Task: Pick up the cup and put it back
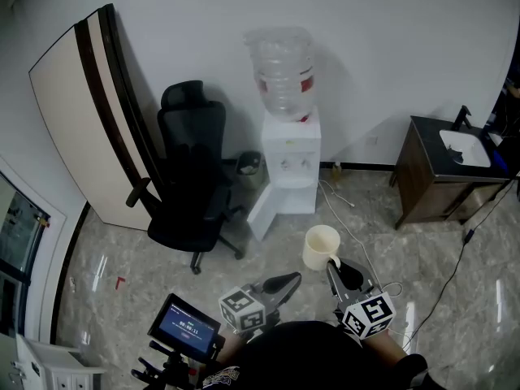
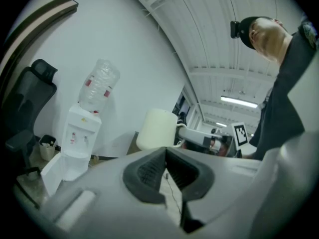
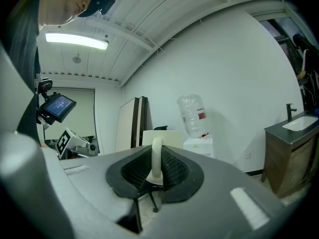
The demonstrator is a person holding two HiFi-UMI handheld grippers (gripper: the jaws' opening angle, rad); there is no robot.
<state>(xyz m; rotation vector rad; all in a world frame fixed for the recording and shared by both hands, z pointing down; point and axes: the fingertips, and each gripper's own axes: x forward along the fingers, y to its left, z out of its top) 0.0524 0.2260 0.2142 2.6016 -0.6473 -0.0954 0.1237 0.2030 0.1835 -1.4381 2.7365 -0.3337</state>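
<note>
Head view puts the water dispenser (image 1: 290, 165) straight ahead against the wall, with the black office chair (image 1: 191, 177) to its left and the sink cabinet (image 1: 443, 177) well off to the right. The cream cup (image 1: 320, 247) is in the air above the marble floor (image 1: 268, 250), out in front of you and short of the dispenser.

Your right gripper (image 1: 337, 268) carries the cup, and the right gripper view shows the jaws pinching only its thin handle (image 3: 156, 158). That grip looks likely to let the cup swing, so hold the wrist level and walk it in slowly. Loosen the pinch only once the base sits flat.

Your left gripper (image 1: 286, 282) is pressed together on nothing. Leave it beside the cup, clear of the rim.
</note>
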